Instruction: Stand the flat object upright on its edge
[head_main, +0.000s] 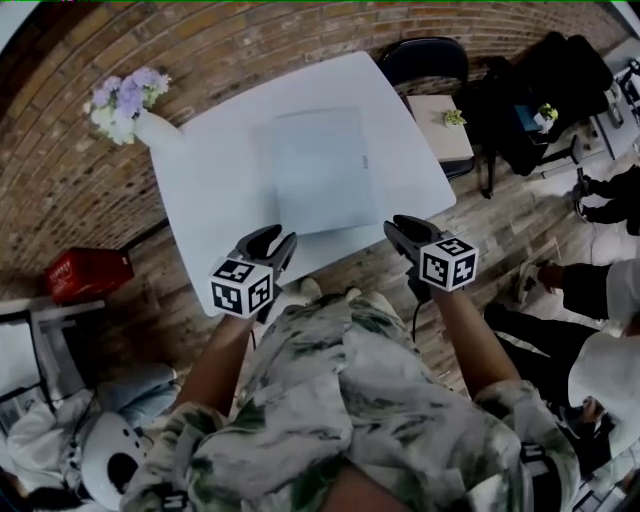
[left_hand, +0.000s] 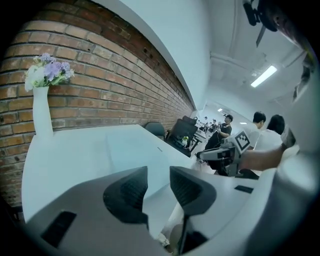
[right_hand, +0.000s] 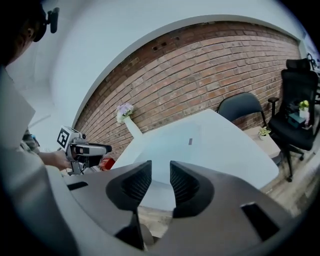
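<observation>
Loose green-and-white camouflage-print short-sleeved shirt (head_main: 350, 400)

A flat panel (head_main: 320, 170) lies on the middle of the table (head_main: 215, 190); a vase (head_main: 155, 130) of flowers (head_main: 125, 95) stands at the table's far left corner, against the wall (head_main: 250, 50); a chair (head_main: 425, 60) sits behind the far right corner; a side table (head_main: 440, 135) bearing a small plant (head_main: 453, 117) stands just right of the table; a box (head_main: 85, 275) rests on the floor to the left; the left gripper (head_main: 275, 237) and right gripper (head_main: 400, 228) hang at the near edge, either side of the panel.
</observation>
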